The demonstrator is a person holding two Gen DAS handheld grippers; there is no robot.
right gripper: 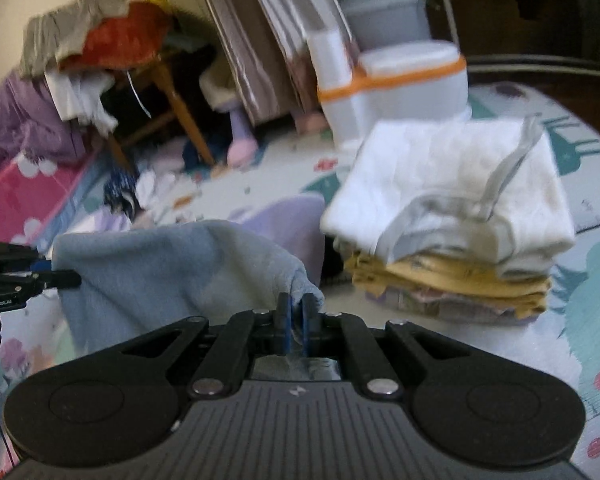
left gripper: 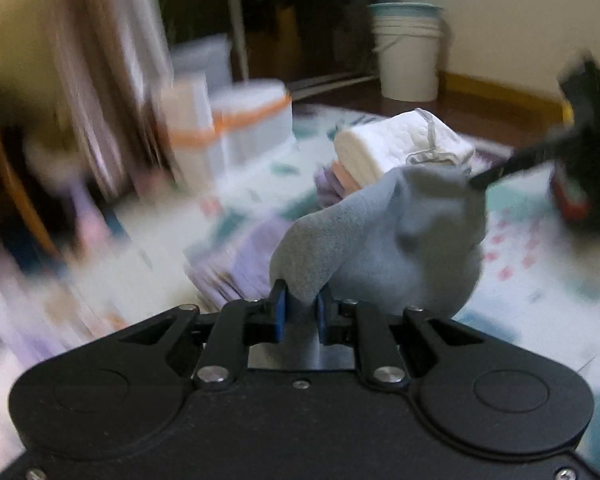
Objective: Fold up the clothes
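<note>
While both tools (left gripper: 300,304) (right gripper: 296,312) clamp blue cloth (right gripper: 172,268): patterned play mat (right gripper: 580,152), cluttered room.

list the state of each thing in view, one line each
left gripper: shut on the cloth
right gripper: shut on the cloth
pale blue-grey soft cloth: held by two edges, lifted off the mat
stack of folded clothes with a white top piece: folded, resting on the mat
white plastic bucket: upright on the floor
</note>
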